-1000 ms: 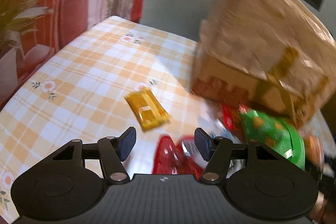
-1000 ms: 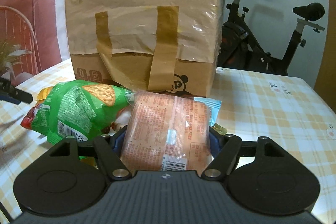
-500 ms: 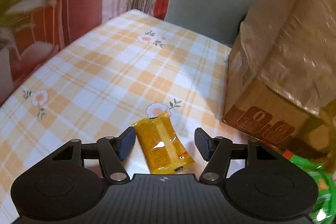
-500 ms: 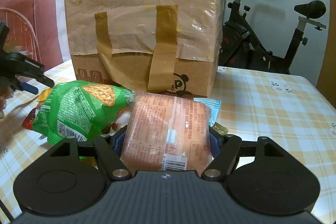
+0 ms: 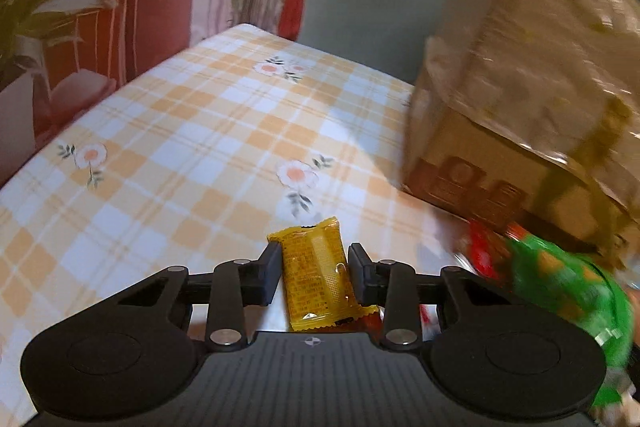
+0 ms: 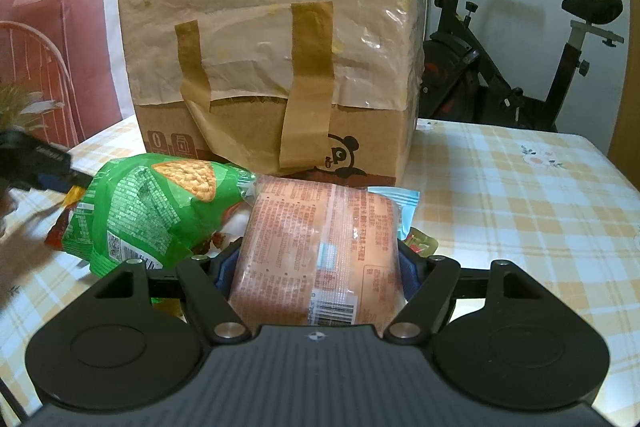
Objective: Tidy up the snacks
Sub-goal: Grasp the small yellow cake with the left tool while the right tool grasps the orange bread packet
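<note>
Snacks lie heaped on the checked bench [image 5: 168, 131] before a taped cardboard box [image 6: 276, 67]. We find the left tongs [image 5: 313, 269] clenched on a yellow packet [image 5: 316, 279]. The right tongs [image 6: 316, 267] grasp an orange packet [image 6: 320, 247], a green bag [image 6: 152, 211] touching its left.

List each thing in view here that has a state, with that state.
Left gripper: shut on the small yellow foil snack packet.
Right gripper: shut on the orange plastic-wrapped snack pack.
Large brown cardboard box: upright, taped shut.
Green crinkly snack bag: sealed, lying before the box.
</note>
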Available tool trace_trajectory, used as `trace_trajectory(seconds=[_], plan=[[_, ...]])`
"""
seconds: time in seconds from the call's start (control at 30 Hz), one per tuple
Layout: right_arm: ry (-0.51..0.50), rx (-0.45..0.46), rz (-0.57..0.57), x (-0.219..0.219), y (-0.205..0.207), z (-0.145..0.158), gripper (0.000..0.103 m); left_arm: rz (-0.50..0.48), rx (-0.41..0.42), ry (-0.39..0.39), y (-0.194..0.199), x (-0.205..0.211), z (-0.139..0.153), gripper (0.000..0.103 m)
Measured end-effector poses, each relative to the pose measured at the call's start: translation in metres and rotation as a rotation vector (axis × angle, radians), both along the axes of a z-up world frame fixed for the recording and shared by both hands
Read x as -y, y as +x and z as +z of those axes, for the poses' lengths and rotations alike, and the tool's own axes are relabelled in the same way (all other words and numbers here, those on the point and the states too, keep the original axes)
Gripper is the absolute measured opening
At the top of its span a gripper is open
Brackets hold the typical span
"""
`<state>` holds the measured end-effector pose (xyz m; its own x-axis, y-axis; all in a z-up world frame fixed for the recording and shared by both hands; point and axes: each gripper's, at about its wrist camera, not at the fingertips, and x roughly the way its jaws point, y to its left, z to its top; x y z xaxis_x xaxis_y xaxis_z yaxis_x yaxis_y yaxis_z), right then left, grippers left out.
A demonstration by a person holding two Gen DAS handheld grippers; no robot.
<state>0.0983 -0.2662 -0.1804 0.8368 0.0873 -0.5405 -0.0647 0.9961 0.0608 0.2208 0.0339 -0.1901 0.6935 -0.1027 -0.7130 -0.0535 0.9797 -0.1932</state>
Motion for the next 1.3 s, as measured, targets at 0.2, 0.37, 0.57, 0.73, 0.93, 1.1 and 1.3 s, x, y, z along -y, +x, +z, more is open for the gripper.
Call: trace_trajectory(seconds=[0.2, 0.37, 0.57, 0.73, 0.93, 1.1, 1.3], plan=[[0.005, -0.007, 0.001, 0.001, 0.002, 0.000, 0.074, -0.061, 0.050, 0.005, -0.011, 0.012, 0.010, 0.037], [0.006, -0.006, 0.001, 0.001, 0.002, 0.000, 0.074, -0.123, 0.097, 0.032, -0.017, 0.025, 0.020, 0.038], [0.010, 0.010, -0.004, 0.000, -0.002, 0.001, 0.074, -0.142, 0.149, 0.056, -0.020, 0.026, 0.031, 0.038], [0.049, 0.007, -0.010, 0.006, -0.006, 0.006, 0.073, -0.174, 0.191, 0.050, -0.020, 0.024, 0.048, 0.037], [0.059, -0.001, -0.064, 0.013, -0.009, 0.023, 0.073, -0.219, 0.255, 0.041, -0.021, 0.027, 0.073, 0.037], [0.029, 0.039, -0.115, 0.017, -0.020, 0.042, 0.073, -0.263, 0.317, 0.031, -0.020, 0.033, 0.095, 0.037], [0.021, 0.184, -0.084, 0.017, -0.020, 0.095, 0.073, -0.324, 0.440, 0.029, -0.012, 0.044, 0.136, 0.038]])
